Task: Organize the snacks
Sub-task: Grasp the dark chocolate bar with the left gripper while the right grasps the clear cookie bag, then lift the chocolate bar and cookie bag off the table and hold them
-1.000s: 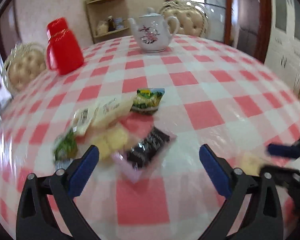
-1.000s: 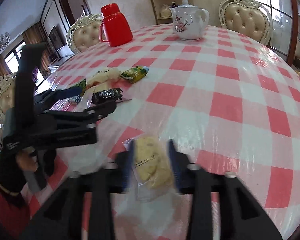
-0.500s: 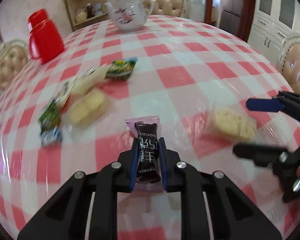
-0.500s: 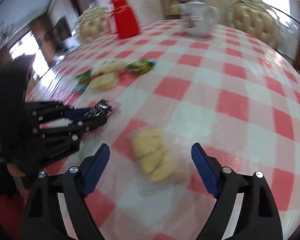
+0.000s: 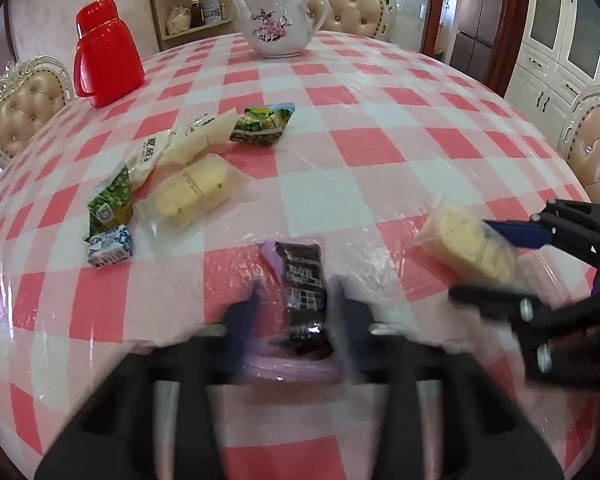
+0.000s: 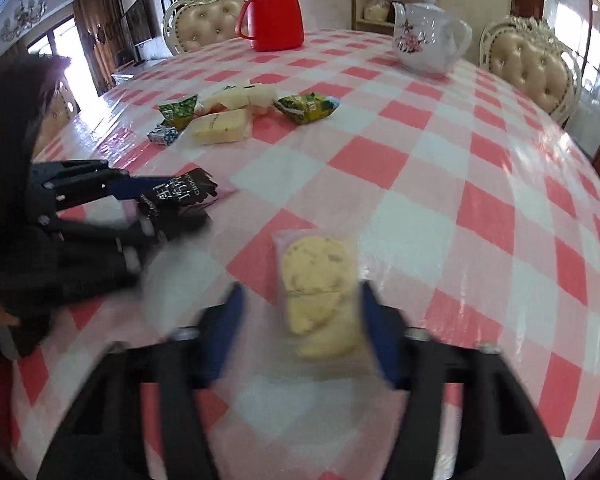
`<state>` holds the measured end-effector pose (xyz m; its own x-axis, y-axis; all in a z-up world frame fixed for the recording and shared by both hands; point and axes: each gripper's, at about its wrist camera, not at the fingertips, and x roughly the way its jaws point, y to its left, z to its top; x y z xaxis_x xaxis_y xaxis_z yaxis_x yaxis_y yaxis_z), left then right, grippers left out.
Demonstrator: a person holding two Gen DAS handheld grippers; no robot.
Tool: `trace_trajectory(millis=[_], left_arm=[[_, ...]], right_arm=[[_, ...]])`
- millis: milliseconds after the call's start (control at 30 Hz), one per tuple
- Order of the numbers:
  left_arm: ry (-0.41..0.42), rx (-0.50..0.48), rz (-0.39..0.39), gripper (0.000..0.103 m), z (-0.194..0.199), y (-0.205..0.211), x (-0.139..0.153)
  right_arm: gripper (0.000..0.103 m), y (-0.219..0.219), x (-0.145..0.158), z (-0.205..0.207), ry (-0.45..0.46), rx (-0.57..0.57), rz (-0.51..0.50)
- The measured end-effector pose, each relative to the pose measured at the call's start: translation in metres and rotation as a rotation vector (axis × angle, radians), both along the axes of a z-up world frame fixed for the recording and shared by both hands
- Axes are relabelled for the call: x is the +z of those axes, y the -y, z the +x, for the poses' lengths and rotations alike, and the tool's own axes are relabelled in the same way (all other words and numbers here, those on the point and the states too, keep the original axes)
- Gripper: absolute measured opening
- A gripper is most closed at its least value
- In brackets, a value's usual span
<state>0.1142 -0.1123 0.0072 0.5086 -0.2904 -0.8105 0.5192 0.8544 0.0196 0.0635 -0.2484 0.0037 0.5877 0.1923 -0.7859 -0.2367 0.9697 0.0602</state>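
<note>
Fingers (image 5: 244,320) on choc bar (image 5: 304,288), tilted down

A round table (image 5: 380,148) in a red-and-white checked cloth under clear plastic fills both views. At its far edge stand a red jug (image 5: 106,54), upper left, and a flowered white teapot (image 5: 276,24), top centre. Left of centre lies a loose cluster of wrapped snacks (image 5: 188,160): green packets, pale biscuit packs and a small blue-and-white one. A dark chocolate bar (image 5: 304,284) and a biscuit pack (image 5: 468,246) lie nearer the lower edge.
</note>
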Motion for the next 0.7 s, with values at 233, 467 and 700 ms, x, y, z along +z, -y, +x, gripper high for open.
trace_trajectory(millis=[233, 467, 700], left_arm=[[0.074, 0.035, -0.026, 0.019, -0.013, -0.012, 0.022], [0.089, 0.118, -0.113, 0.019, -0.026, -0.045, 0.031], [0.096, 0.152, -0.145, 0.019, -0.054, -0.062, 0.026]], right_arm=[[0.034, 0.016, 0.009, 0.0, 0.048, -0.059, 0.067], [0.034, 0.02, 0.012, 0.0, 0.057, -0.088, 0.088], [0.034, 0.016, 0.018, -0.029, 0.07, -0.107, 0.157]])
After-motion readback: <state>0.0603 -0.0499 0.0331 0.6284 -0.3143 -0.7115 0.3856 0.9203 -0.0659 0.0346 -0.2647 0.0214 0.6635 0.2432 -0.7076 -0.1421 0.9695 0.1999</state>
